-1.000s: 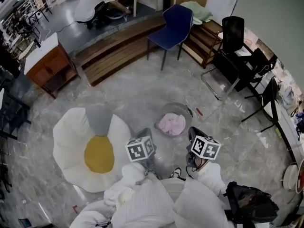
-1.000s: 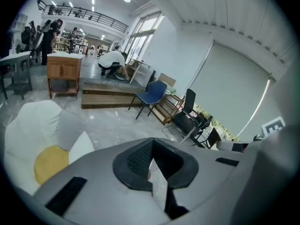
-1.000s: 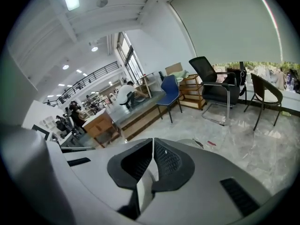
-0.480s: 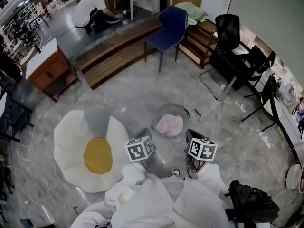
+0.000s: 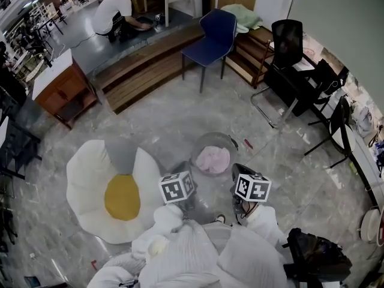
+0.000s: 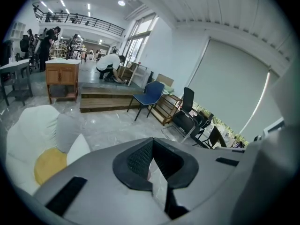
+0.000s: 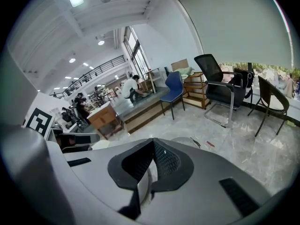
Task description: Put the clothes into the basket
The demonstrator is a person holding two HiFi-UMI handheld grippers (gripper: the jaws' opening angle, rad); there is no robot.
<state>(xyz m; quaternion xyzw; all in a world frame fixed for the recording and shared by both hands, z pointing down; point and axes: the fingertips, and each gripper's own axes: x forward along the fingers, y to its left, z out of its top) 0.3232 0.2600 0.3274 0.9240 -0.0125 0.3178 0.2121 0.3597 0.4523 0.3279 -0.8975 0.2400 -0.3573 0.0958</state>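
Far to my left a wooden cabinet [image 5: 63,86] stands by the raised wooden platform [image 5: 141,56], where a person in a white top [image 5: 117,8] crouches. Nearer, on the grey marble floor [image 5: 162,119], lies a big egg-shaped cushion [image 5: 87,179], white with a yellow middle and a grey pad at its upper edge. Just right of that cushion is my left hand-held gripper [image 6: 153,159]. Its own view shows the jaws clenched together with nothing between them, and its marker cube sits close above my white sleeves [image 5: 180,251]. Ahead of both hands, a little to the right of the left one, the round basket [image 5: 223,138] rests on the floor. The pink clothes [image 5: 213,159] lie bunched inside it, apart from both grippers. Well beyond the basket a blue chair [image 5: 213,32] stands by the platform's edge. A small red thing [image 5: 249,143] lies on the floor just right of the basket. My right hand-held gripper [image 7: 152,165] comes next, near the basket's right side, with its jaws likewise shut tight and empty. Farther right a black office chair [image 5: 288,47] stands against a cluttered desk [image 5: 318,71], and a black bag [image 5: 318,257] sits on the floor by my right elbow.
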